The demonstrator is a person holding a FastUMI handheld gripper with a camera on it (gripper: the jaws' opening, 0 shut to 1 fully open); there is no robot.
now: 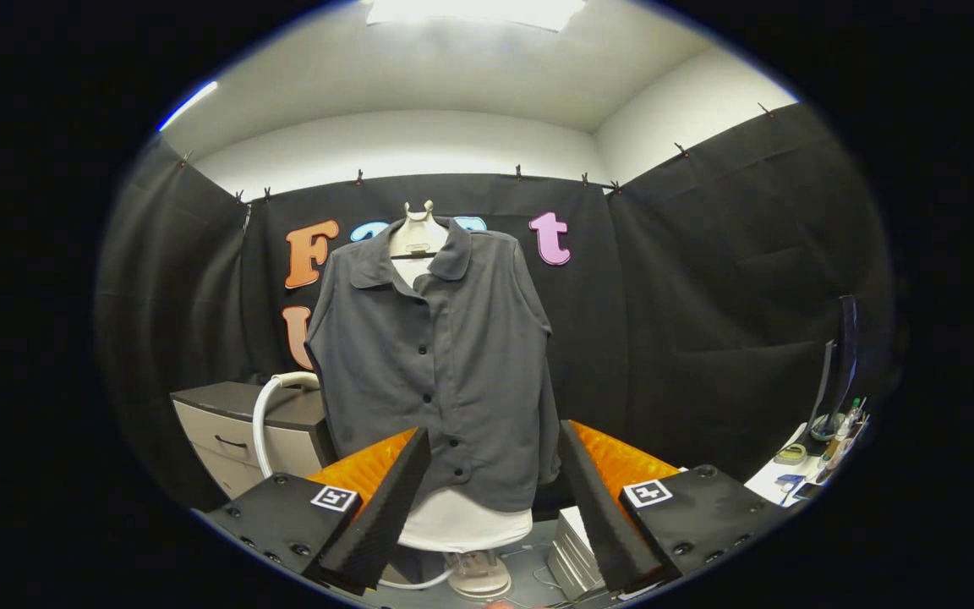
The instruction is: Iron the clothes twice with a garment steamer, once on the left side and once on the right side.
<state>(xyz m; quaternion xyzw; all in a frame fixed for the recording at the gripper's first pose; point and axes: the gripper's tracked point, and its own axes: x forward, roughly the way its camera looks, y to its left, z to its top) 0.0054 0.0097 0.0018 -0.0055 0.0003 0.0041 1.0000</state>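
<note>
Shirt, dark grey and buttoned down the front, hangs on a pale dress form in the gripper view, straight ahead of the fingers and well beyond them, against the black cloth wall. Its collar is open at the neck, and the white base of the form shows below the hem. The form stands on a round foot on the floor between the fingers.

A white hose curves up beside the shirt, in front of a low cabinet with drawers. The steamer's head cannot be made out.

The gripper is wide open, its two fingers spread far apart and holding nothing, with the shirt's lower edge seen in the gap between them.

Off to the other side, a monitor stands on a white table with small items around its base.
</note>
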